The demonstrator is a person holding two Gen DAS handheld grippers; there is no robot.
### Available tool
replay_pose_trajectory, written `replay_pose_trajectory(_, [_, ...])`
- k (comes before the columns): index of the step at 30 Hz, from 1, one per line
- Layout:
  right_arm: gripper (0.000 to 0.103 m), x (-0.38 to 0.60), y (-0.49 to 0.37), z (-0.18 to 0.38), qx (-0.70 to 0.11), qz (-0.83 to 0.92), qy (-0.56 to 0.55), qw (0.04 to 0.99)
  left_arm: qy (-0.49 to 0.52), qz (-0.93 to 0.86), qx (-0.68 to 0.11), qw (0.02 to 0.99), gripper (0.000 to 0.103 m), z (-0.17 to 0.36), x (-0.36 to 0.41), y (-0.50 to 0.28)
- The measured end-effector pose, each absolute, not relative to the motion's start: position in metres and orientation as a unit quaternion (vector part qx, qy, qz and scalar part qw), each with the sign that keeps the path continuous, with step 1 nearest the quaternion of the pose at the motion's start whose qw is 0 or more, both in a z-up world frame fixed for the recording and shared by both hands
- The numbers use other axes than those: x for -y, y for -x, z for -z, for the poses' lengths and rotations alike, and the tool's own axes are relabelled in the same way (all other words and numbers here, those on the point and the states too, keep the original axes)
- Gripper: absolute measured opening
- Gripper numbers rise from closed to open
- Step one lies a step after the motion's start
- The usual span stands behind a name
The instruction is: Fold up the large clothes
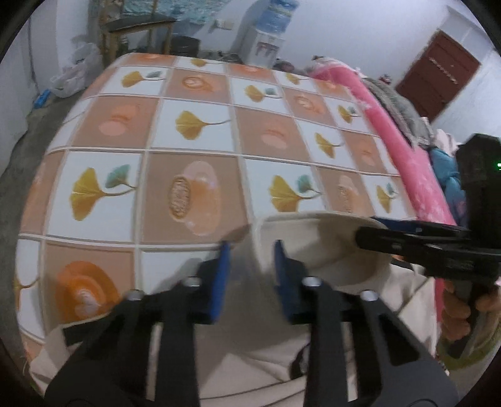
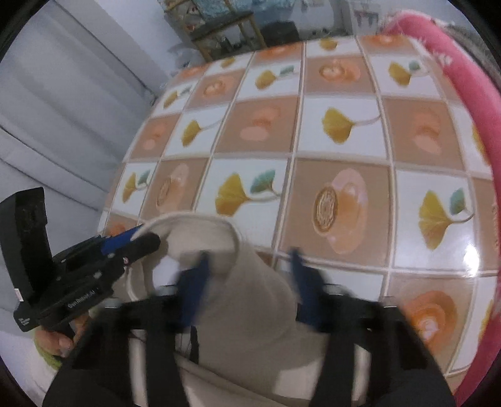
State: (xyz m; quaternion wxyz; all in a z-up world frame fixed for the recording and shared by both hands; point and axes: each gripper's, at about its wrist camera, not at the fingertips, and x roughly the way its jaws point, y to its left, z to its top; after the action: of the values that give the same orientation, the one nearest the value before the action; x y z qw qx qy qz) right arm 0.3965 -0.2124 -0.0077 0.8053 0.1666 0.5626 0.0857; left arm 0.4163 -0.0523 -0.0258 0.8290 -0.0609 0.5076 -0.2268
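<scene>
A cream garment (image 1: 313, 247) (image 2: 250, 313) lies at the near edge of a surface covered by a checked leaf-print cloth (image 1: 194, 131) (image 2: 341, 128). Its rounded hem is lifted off the cover. In the left wrist view, my left gripper (image 1: 253, 275) has its blue pads either side of the hem's left end. The right wrist view shows the left gripper (image 2: 147, 236) pinched on that hem. My right gripper (image 2: 249, 275) has bunched cream cloth filling the space between its pads. In the left wrist view the right gripper (image 1: 366, 230) is clamped on the hem's right end. The picture is blurred.
A pink roll (image 1: 400, 137) (image 2: 469, 62) runs along the cover's right side, with piled clothes (image 1: 404, 106) behind it. Beyond the far edge stand a chair (image 1: 137, 28), a water dispenser (image 1: 269, 40) and a brown door (image 1: 438, 72). A person's hand (image 1: 488, 303) (image 2: 53, 341) holds each gripper.
</scene>
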Motion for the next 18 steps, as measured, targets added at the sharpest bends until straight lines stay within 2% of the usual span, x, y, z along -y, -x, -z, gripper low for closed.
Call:
replay_pose_trajectory(1, [0.022,0.213,-0.391,0.006,-0.560,-0.099,-0.172,0.804,0.057,0.230,-0.503,0.831,0.017,0.022,0.053,-0.412])
replay_pose_trajectory(5, [0.015,0.199,-0.361,-0.020,-0.531,-0.119,-0.113,0.832,0.020,0.251,-0.468,0.847,0.012,-0.003,0.057,-0.385])
replay_pose_trajectory(12, [0.013,0.175,-0.284,-0.059,-0.486,-0.155,-0.016,0.860,-0.058,0.287,-0.412,0.863,0.008,-0.044,0.051,-0.303])
replay_pose_trajectory(18, [0.015,0.160,-0.234,-0.038,-0.489,-0.160,0.037,0.857,-0.124,0.290,-0.412,0.855,0.009,-0.029,0.050,-0.232])
